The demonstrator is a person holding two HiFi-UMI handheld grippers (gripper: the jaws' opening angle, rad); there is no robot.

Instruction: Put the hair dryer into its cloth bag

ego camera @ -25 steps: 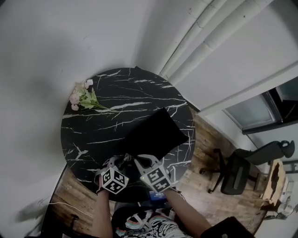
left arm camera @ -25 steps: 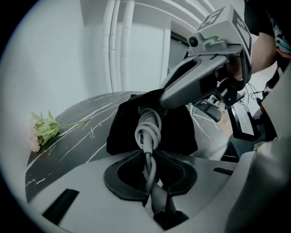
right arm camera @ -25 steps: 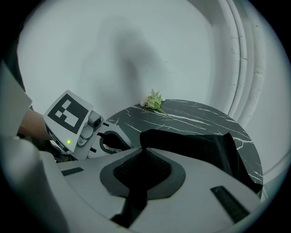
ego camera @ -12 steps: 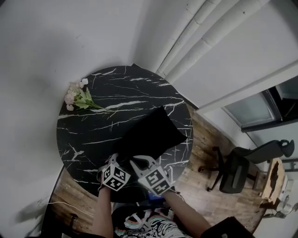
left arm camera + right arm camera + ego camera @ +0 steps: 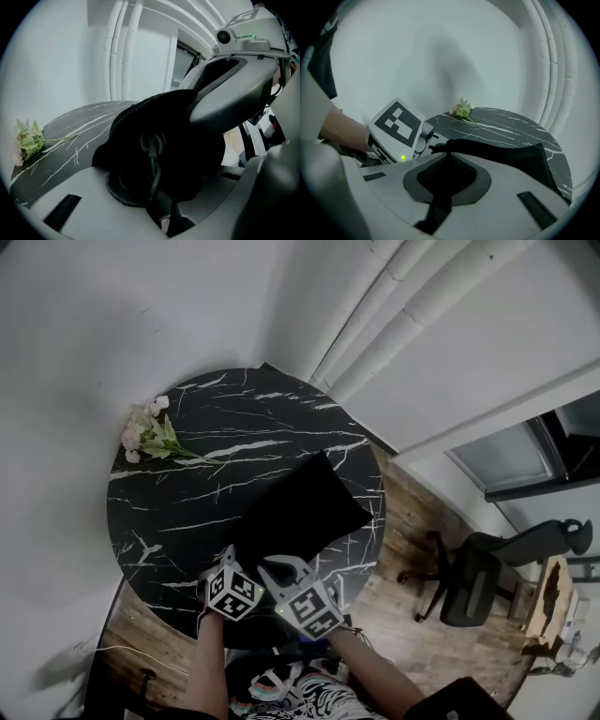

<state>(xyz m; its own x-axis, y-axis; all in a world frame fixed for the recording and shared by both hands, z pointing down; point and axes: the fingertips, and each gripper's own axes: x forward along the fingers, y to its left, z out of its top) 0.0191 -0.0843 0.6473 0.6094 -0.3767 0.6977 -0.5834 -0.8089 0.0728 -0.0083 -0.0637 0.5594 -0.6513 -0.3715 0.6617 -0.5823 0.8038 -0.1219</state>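
Two hand-held tools meet at the near end of a black cloth bag (image 5: 302,507) on a round, black marbled worktop (image 5: 178,512). The right tool (image 5: 281,570) has its jaws pressed together on a fold of the bag's edge, the cloth rising between the pads and stretching away ahead of it. The left tool (image 5: 228,561), just beside it, has its jaws nearly together on a dark cord (image 5: 153,166) that drops from a round fitting at the bag's mouth and runs down between them, with black cloth bunched around it. The bag lies on the worktop straight ahead of both tools, one corner pointing away from them; the hair dryer cannot be made out against the black cloth. A small bunch of pale flowers (image 5: 145,435) lies well ahead of the left tool and off to its left, near the worktop's far rim. Beyond the bag white pipes (image 5: 394,329) climb the wall, and out to the right of the right tool an office chair (image 5: 473,587) stands on a wooden floor (image 5: 412,521)
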